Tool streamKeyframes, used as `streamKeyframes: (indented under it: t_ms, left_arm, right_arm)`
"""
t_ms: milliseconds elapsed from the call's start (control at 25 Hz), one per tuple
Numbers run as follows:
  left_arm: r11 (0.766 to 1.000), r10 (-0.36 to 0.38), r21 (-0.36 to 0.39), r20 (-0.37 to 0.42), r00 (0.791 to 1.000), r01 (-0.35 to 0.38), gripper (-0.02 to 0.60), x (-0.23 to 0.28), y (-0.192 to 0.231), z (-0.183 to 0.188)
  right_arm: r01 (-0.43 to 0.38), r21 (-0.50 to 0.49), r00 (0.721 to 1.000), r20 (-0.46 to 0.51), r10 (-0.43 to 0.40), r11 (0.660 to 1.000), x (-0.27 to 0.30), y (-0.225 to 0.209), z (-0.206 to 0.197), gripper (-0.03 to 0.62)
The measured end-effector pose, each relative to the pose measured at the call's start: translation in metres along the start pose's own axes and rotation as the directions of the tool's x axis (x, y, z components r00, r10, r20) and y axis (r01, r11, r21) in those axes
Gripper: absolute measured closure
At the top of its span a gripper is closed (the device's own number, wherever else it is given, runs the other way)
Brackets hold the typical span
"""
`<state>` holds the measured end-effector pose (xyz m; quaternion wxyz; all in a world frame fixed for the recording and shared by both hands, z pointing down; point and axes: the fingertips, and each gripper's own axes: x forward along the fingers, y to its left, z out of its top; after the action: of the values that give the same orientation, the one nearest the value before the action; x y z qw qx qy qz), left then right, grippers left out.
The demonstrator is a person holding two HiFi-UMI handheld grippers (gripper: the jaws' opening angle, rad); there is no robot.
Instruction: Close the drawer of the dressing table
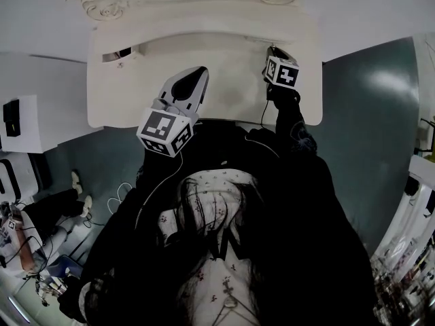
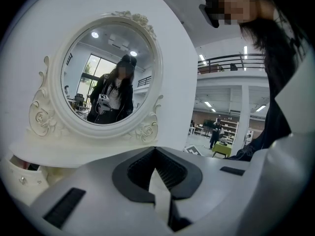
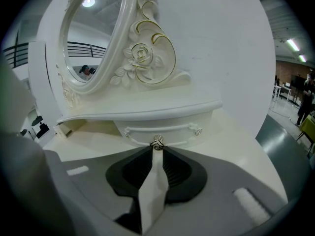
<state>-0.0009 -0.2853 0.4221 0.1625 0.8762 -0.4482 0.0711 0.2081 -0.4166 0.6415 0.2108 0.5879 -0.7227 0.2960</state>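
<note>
The white dressing table point(image 1: 224, 97) stands in front of me, its oval mirror point(image 2: 106, 77) facing the left gripper. My right gripper point(image 3: 157, 150) is shut, its tips right at the small metal knob point(image 3: 157, 142) of the right drawer point(image 3: 170, 130), whose front sits under the curved shelf. In the head view the right gripper point(image 1: 272, 51) is at the table's back right. My left gripper point(image 1: 197, 75) hangs above the middle of the tabletop, shut and holding nothing. The left drawer point(image 1: 119, 53) shows a dark gap and stands slightly out; its front point(image 2: 19, 173) sits low at the left.
A carved rose scroll point(image 3: 147, 55) frames the mirror above the right drawer. The tabletop's right edge point(image 3: 246, 151) drops to the grey-green floor point(image 1: 370, 128). White furniture point(image 1: 34, 124) stands at the left. The person's dark clothing point(image 1: 224, 250) fills the lower head view.
</note>
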Motion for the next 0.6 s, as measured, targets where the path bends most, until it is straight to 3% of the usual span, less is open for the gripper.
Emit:
streamKeyframes:
  t_ms: [600]
  left_arm:
    - [1.000, 0.016, -0.004, 0.005, 1.000, -0.016, 0.581, -0.009, 0.001, -0.001]
  right_arm:
    - [-0.005, 0.006, 1.000, 0.008, 0.005, 1.000, 0.007, 0.002, 0.012, 0.519]
